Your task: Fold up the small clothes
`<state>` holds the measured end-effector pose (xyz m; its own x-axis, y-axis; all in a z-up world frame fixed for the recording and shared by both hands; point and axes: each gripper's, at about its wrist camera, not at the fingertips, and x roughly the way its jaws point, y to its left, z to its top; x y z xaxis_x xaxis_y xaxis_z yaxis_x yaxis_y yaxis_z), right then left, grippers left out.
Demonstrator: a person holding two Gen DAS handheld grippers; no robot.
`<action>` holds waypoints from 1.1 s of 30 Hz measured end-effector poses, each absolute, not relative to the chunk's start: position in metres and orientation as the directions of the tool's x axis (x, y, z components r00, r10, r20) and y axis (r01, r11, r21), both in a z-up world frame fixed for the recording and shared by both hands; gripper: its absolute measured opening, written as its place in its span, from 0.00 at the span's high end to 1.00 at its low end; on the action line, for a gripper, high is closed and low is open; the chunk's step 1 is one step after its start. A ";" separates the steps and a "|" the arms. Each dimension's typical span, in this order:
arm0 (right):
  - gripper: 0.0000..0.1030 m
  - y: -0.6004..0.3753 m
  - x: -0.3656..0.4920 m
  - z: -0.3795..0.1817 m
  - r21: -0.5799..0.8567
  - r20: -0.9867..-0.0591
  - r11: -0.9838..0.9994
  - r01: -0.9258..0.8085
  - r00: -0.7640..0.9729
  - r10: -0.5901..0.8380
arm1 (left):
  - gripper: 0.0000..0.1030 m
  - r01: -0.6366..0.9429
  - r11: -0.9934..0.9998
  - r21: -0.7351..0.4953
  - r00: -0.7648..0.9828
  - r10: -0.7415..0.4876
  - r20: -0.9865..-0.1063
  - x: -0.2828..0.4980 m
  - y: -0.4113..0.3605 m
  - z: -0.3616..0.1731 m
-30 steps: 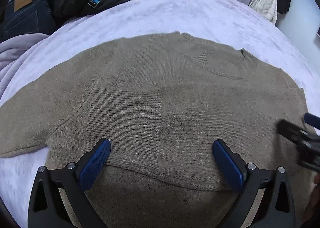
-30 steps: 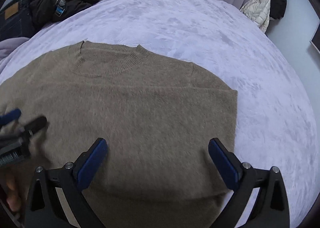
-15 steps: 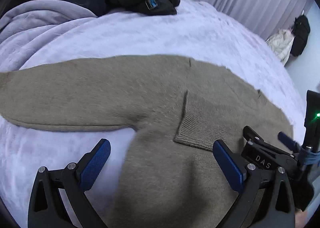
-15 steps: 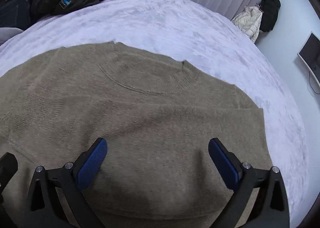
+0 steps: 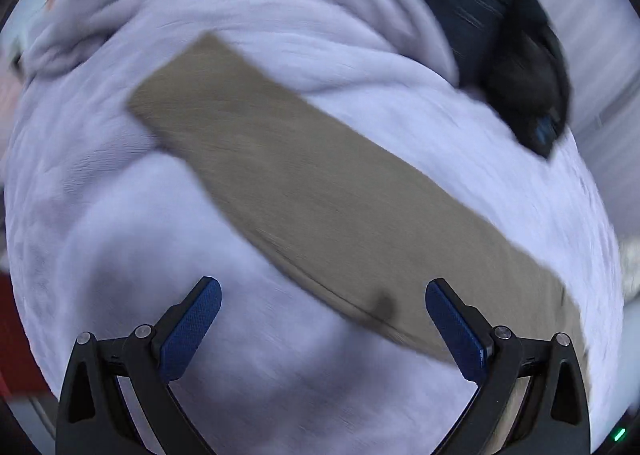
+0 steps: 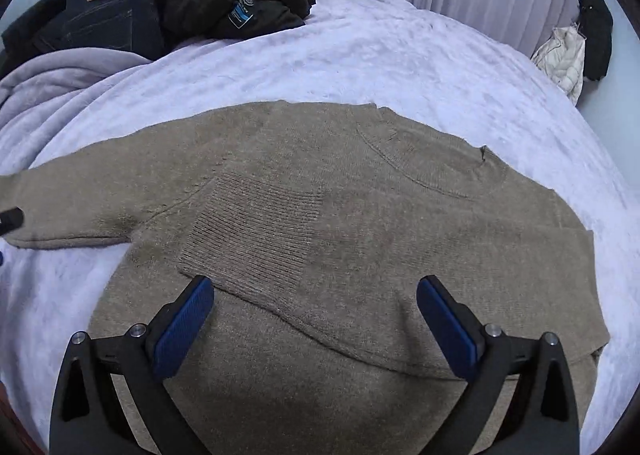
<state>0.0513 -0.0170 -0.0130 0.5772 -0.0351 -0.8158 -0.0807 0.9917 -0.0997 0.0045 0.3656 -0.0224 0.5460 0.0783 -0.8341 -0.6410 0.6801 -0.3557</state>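
Note:
A tan knit sweater (image 6: 360,223) lies flat on the lilac bed cover (image 6: 400,67). One sleeve is folded across its chest, its ribbed cuff (image 6: 256,231) near the middle. The other sleeve (image 5: 304,191) stretches out to the left, seen blurred in the left wrist view. My left gripper (image 5: 322,325) is open and empty, above the outstretched sleeve's lower edge. Its tip (image 6: 10,219) shows at the left edge of the right wrist view. My right gripper (image 6: 316,323) is open and empty over the sweater's body.
Dark jeans (image 6: 104,15) and a black jacket (image 6: 224,3) are piled at the bed's far left. A lilac blanket (image 6: 48,83) is bunched beside them. White and black coats (image 6: 568,59) hang near the curtains at far right.
My left gripper has swung left from the sweater's body out to the outstretched sleeve. My right gripper has shifted left over the folded sleeve's cuff. Both stay open.

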 end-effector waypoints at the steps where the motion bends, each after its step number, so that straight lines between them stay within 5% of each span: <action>1: 0.01 -0.017 0.052 -0.019 -0.091 -0.826 0.992 -0.085 0.563 -0.028 | 0.00 -0.663 0.648 -0.376 0.549 0.079 -0.832 0.001 0.384 -0.029; 4: 0.01 -0.017 0.054 -0.036 -0.108 -0.847 0.991 -0.081 0.529 -0.049 | 0.00 -0.642 0.606 -0.470 0.586 -0.008 -0.810 0.007 0.418 -0.051; 9: 0.01 -0.020 0.053 -0.032 -0.121 -0.839 0.989 -0.085 0.541 -0.056 | 0.01 -0.618 0.670 -0.412 0.587 0.044 -0.809 0.045 0.426 -0.047; 11: 0.01 -0.020 0.053 -0.031 -0.116 -0.840 0.990 -0.084 0.540 -0.053 | 0.43 -0.614 0.691 -0.381 0.592 0.084 -0.801 0.053 0.421 -0.040; 12: 0.01 -0.021 0.052 -0.028 -0.107 -0.843 0.991 -0.081 0.536 -0.047 | 0.76 -0.602 0.709 -0.368 0.591 0.086 -0.802 0.054 0.419 -0.038; 13: 0.01 -0.025 0.052 -0.024 -0.092 -0.845 0.993 -0.077 0.534 -0.037 | 0.88 -0.580 0.723 -0.374 0.604 0.074 -0.793 0.054 0.417 -0.034; 24: 0.01 0.001 0.125 -0.008 -0.065 -0.866 0.998 -0.014 0.498 -0.049 | 0.90 -0.487 0.790 -0.372 0.723 0.127 -0.679 0.027 0.395 0.029; 31: 0.01 0.123 0.142 -0.029 -0.251 -0.838 0.952 -0.176 0.531 -0.123 | 0.90 -0.443 0.836 -0.323 0.734 0.131 -0.667 0.029 0.377 0.057; 33: 0.01 0.142 0.131 -0.018 -0.182 -0.846 0.937 -0.297 0.533 0.004 | 0.90 -0.433 0.841 -0.325 0.735 0.120 -0.667 0.029 0.374 0.060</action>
